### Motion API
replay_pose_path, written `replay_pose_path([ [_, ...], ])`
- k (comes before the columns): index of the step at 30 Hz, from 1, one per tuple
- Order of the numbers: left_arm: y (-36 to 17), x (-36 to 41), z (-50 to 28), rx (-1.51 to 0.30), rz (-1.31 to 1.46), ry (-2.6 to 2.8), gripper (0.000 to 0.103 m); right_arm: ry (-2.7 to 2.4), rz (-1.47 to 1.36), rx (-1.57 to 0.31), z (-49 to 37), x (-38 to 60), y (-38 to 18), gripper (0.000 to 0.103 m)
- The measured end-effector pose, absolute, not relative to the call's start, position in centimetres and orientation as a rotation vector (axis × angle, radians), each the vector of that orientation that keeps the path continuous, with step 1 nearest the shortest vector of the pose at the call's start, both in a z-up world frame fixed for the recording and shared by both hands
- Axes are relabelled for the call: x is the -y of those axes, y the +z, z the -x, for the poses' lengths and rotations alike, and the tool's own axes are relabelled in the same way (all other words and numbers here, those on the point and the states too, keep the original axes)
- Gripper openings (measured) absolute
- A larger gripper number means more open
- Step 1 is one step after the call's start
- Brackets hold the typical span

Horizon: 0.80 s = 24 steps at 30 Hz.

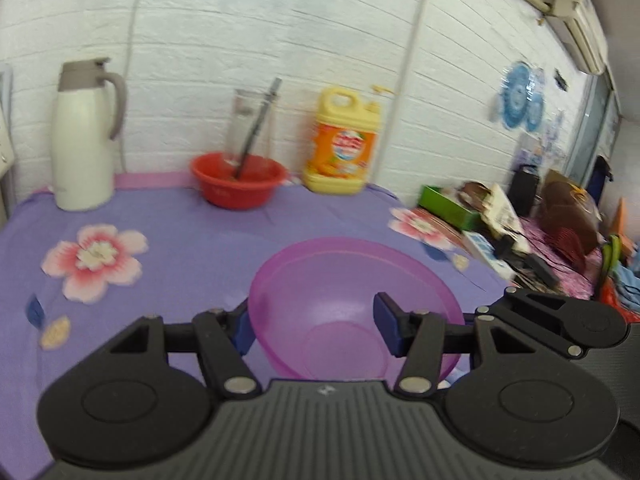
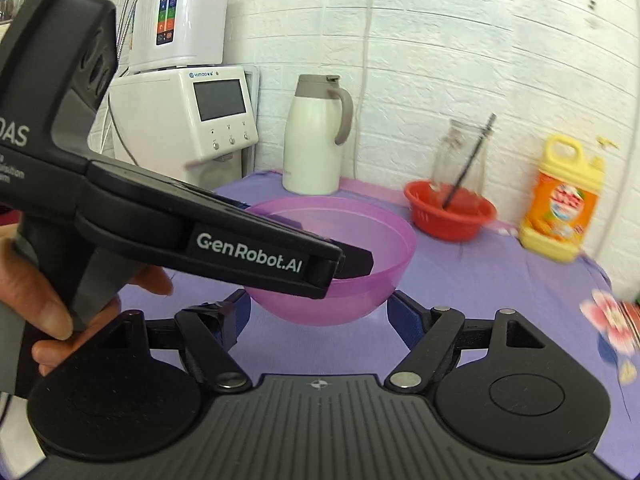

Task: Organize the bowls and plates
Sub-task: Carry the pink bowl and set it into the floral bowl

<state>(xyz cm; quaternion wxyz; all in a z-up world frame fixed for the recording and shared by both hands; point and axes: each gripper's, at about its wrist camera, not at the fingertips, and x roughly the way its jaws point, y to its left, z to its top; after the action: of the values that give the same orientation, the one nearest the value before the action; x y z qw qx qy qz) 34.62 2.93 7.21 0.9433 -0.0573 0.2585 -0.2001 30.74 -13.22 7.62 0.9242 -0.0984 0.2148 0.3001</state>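
The left gripper (image 1: pixel 316 326) apparently pinches the bowl (image 1: pixel 352 304) by its rim; it could slip. The right gripper (image 2: pixel 318 312) stands apart, empty.

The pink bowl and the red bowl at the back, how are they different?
The pink bowl is see-through and empty; the red bowl is solid-coloured and has a clear glass jar with a dark stick standing in it. The pink bowl is gripped at its rim by the left gripper and looks lifted off the purple cloth, while the red bowl sits on the cloth by the wall. The pink bowl also looks larger. Both are round plastic bowls.
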Motion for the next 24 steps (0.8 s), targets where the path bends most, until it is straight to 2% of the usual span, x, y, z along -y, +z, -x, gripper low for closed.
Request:
replay_pose_path([
  [7,3.9,4.1,-27.3,-0.585,0.049,-0.495,0.056,0.542,0.128,-0.526,-22.8,19.8,5.1,0.103],
  [15,1.7,7.0,-23.4,-0.596,-0.037,-0.489,0.057,0.508,0.098,-0.536,-18.6,22.0,2.5,0.103],
  [17,1.3,7.0,-23.4,-0.596,-0.050,-0.477,0.060,0.507,0.094,-0.539,-18.5,22.2,1.9,0.103],
  [18,1.2,6.9,-23.2,-0.584,-0.052,-0.477,0.066,0.508,0.091,-0.544,-18.5,22.2,1.7,0.103],
  [19,1.4,6.9,-23.0,-0.575,-0.059,-0.462,0.078,0.511,0.071,-0.537,-18.3,22.6,1.5,0.103],
  [20,1.4,6.9,-23.0,-0.571,-0.064,-0.440,0.083,0.513,0.059,-0.540,-18.1,23.0,1.4,0.103],
  [23,1.7,5.9,-22.9,-0.559,-0.039,-0.419,0.086,0.508,0.024,-0.534,-17.6,23.7,1.5,0.103],
  [24,1.9,5.4,-22.9,-0.554,-0.007,-0.410,0.090,0.497,0.019,-0.537,-17.4,23.9,1.5,0.103],
])
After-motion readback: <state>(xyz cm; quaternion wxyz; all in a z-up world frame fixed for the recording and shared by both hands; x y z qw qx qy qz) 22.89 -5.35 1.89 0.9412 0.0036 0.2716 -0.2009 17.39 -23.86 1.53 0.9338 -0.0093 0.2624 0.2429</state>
